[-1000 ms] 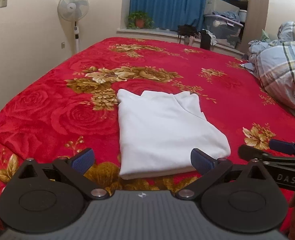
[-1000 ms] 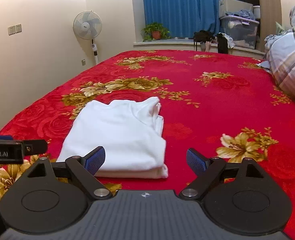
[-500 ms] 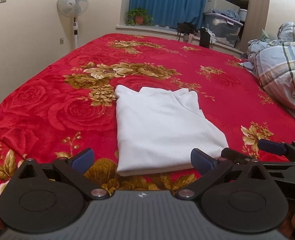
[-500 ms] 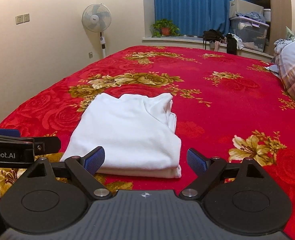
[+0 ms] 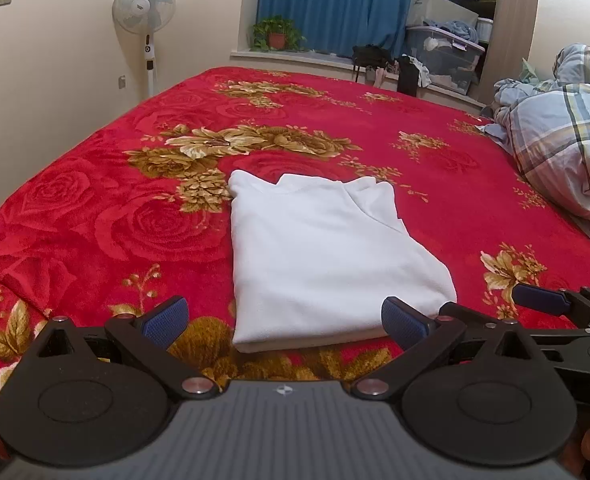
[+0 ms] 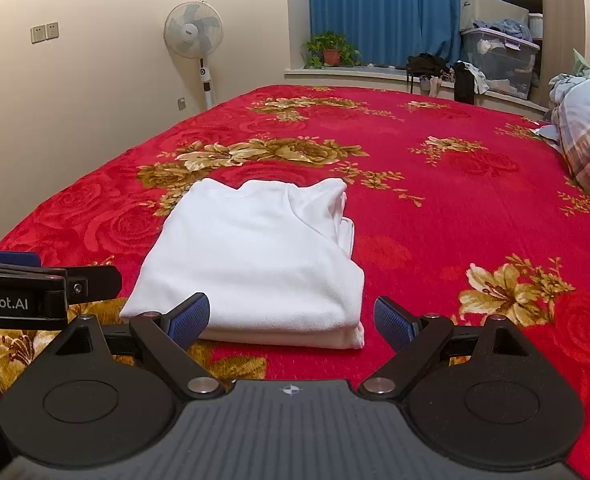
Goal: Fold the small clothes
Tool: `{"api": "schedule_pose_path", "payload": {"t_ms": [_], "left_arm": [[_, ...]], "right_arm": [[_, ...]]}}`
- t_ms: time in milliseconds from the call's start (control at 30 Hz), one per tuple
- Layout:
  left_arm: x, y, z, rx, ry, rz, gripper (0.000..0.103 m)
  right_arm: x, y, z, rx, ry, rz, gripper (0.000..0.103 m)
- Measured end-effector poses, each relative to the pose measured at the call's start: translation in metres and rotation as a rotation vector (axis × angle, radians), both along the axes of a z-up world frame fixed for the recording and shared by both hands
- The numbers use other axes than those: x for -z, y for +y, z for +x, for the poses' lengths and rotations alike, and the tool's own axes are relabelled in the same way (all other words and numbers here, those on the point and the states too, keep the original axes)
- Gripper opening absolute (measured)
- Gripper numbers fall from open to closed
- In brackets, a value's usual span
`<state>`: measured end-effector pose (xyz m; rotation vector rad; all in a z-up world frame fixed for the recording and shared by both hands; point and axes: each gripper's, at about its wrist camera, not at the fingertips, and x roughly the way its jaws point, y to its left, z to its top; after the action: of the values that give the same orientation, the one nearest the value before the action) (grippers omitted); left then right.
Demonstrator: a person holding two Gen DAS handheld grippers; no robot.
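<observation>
**White garment folded, both claws empty**

Left claw (image 5: 283, 318) spread wide, gripping nothing, low over the red floral blanket (image 5: 95, 220). Right claw (image 6: 291, 318) likewise wide and empty, just beside the left one.

White garment (image 5: 319, 252) straight ahead of the left claw, near edge between and just beyond its blue pads (image 5: 165, 320); from the right claw, ahead and slightly left, near corner just past the left pad. Lying flat as a tidy rectangle, several layers stacked, collar end at the far side.

Probably light, soft and limp: no stiffness, likely to sag and unfold if lifted by one corner. Best taken at the near folded edge, pinching all layers together, one claw at each near corner. Plush blanket could drag on the cloth if slid.

Readable writing: "Robot.AI" on the left claw's side, seen from the right camera. Fan badge too small to read.
</observation>
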<state>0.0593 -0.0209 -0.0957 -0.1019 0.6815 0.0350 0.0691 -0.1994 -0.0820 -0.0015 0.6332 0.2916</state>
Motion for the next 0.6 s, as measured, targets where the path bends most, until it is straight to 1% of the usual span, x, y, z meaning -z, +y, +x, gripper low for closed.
{"api": "schedule_pose_path", "payload": {"t_ms": [467, 600], "left_arm": [[0.0002, -0.0016, 0.0006, 0.007, 0.000, 0.000, 0.102], [0.0024, -0.0069, -0.0004, 0.025, 0.003, 0.020, 0.102]], "right_arm": [[0.0007, -0.0010, 0.0011, -0.003, 0.009, -0.009, 0.090], [0.0012, 0.0060, -0.0047, -0.059, -0.005, -0.032, 0.090]]}}
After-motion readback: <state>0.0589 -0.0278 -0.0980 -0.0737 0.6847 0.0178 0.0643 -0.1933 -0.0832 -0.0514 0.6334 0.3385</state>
